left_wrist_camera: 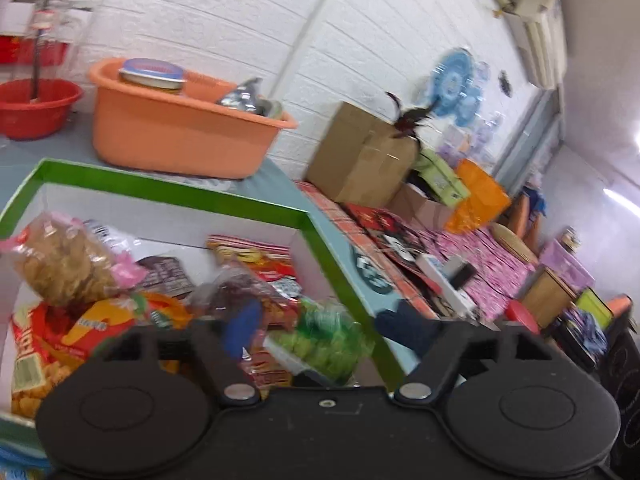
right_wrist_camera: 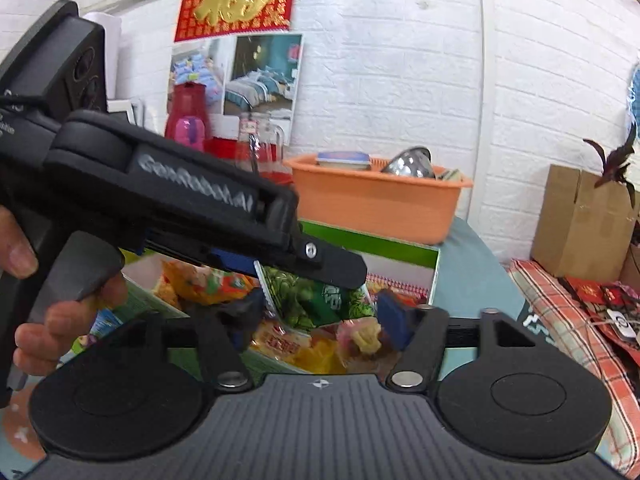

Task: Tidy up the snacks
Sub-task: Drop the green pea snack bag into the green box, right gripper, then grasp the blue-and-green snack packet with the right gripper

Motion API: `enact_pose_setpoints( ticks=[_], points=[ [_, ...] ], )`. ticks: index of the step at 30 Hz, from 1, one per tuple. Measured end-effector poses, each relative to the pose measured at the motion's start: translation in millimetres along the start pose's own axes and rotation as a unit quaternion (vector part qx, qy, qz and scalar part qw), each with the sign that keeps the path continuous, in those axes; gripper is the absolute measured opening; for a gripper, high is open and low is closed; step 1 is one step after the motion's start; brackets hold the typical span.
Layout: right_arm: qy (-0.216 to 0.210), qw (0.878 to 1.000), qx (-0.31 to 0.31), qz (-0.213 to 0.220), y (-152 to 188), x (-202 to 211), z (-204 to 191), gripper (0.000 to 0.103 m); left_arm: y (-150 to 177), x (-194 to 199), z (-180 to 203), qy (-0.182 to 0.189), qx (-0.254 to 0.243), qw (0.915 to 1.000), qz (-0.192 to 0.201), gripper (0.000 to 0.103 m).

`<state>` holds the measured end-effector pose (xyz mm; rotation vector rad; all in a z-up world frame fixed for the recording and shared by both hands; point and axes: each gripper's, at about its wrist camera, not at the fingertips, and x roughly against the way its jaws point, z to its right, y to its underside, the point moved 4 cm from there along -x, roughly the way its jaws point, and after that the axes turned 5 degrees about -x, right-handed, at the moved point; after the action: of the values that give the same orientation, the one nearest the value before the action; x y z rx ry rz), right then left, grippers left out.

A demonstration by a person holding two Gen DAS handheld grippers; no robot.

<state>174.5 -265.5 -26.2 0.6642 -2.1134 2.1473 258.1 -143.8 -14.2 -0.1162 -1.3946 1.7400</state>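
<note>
Left tongs (left_wrist_camera: 322,328): jaws stand wide with nothing gripped. They hang low over the right part of the box, which suggests that a packet is to be chosen or was let go.
Right tongs (right_wrist_camera: 316,320): also wide and without load, just beside the left tool and aimed at the same pile.
Green packet (left_wrist_camera: 328,344): lies between the left fingers and touches neither that I can see.
Snack box (left_wrist_camera: 180,196): green rim, white walls. It sits directly below both tools and gathers the snacks in one place.
Clear bag of crisps (left_wrist_camera: 68,264): on top of the pile, left of the left tongs.
Orange basin (left_wrist_camera: 180,136): beyond the box and well ahead of the tongs. It holds a tin and metal ware.
Step, my judgement: sorting is under way inside the box.
</note>
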Motion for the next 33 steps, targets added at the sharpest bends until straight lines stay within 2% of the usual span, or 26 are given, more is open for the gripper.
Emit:
enact_pose_setpoints(
  ticks=[2, 6, 11, 15, 18, 23, 28, 29, 31, 32, 33],
  points=[
    [0.007, 1.000, 0.001, -0.008, 5, -2, 0, 0.103, 3, 7, -2, -0.010, 0.001, 0.9999, 0.012, 0.103],
    [0.009, 1.000, -0.009, -0.001, 3, 6, -2, 0.103, 7, 31, 0, -0.010, 0.003, 0.9999, 0.010, 0.103],
    [-0.011, 0.999, -0.017, 0.025, -6, 33, -17, 0.103, 17, 83, 1, -0.027, 0.030, 0.9986, 0.034, 0.103],
    [-0.041, 0.999, -0.012, 0.022, -5, 52, -35, 0.103, 41, 125, -10, -0.071, 0.047, 0.9945, 0.061, 0.103],
    [-0.065, 0.998, -0.004, 0.007, 3, 58, -53, 0.103, 59, 142, -27, -0.115, 0.062, 0.9896, 0.061, 0.103],
    [-0.083, 0.996, 0.004, -0.021, 22, 60, -75, 0.103, 73, 138, -60, -0.171, 0.078, 0.9816, 0.034, 0.103],
    [-0.089, 0.995, -0.008, -0.044, 32, 59, -83, 0.103, 75, 118, -85, -0.182, 0.096, 0.9785, 0.008, 0.102],
    [-0.090, 0.995, -0.009, -0.046, 33, 60, -83, 0.103, 76, 114, -89, -0.182, 0.101, 0.9781, 0.001, 0.088],
    [-0.092, 0.994, -0.009, -0.051, 35, 60, -85, 0.103, 78, 111, -92, -0.180, 0.100, 0.9785, -0.003, 0.065],
    [-0.094, 0.994, -0.009, -0.054, 36, 60, -87, 0.103, 78, 111, -92, -0.183, 0.097, 0.9783, -0.007, 0.049],
    [-0.098, 0.994, -0.010, -0.057, 37, 60, -88, 0.103, 79, 111, -91, -0.181, 0.095, 0.9789, -0.012, 0.041]
  ],
)
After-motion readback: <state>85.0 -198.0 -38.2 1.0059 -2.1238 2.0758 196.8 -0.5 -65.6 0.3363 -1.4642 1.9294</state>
